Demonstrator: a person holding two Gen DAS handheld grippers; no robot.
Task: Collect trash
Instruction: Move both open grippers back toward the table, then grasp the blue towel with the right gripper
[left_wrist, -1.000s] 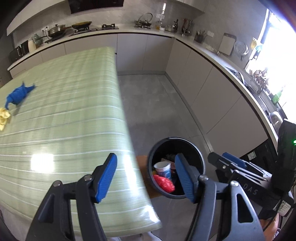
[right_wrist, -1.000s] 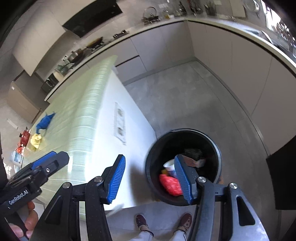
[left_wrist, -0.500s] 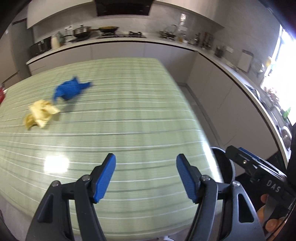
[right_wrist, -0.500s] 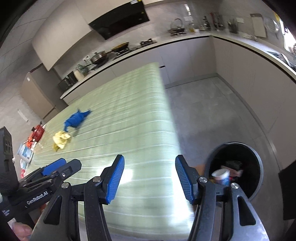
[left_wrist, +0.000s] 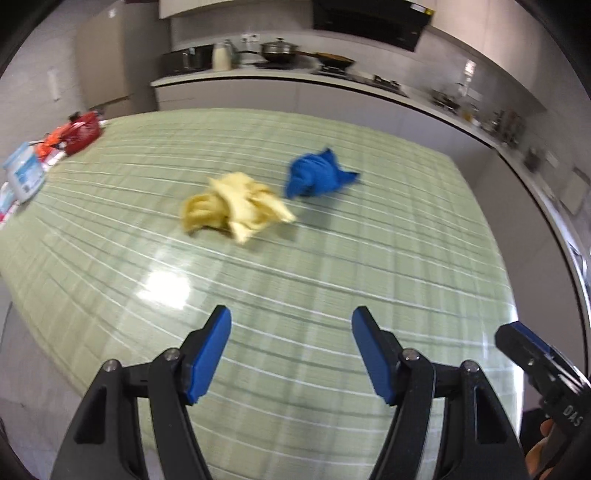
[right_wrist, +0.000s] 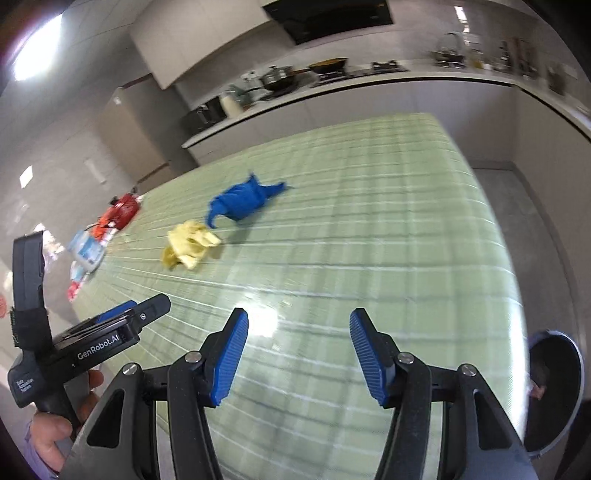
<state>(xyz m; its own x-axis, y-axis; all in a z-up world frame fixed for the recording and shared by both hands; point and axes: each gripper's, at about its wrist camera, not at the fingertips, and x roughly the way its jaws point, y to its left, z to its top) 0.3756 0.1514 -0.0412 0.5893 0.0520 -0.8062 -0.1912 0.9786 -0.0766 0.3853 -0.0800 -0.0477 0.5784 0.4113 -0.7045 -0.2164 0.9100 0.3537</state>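
You are holding both tongs released and empty over the near edge of the green surface (left_wrist: 369, 229). The yellow wad (left_wrist: 232, 206) is lying ahead of your left tongs (left_wrist: 291, 354), slightly leftward; the blue wad (right_wrist: 243, 201) is sitting just beyond it, nearer your right tongs (right_wrist: 299, 354).

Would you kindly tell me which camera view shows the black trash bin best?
The right wrist view: the black trash bin shows at its lower right edge, beside the green table, part of its rim and dark inside visible. The left wrist view shows none of it.
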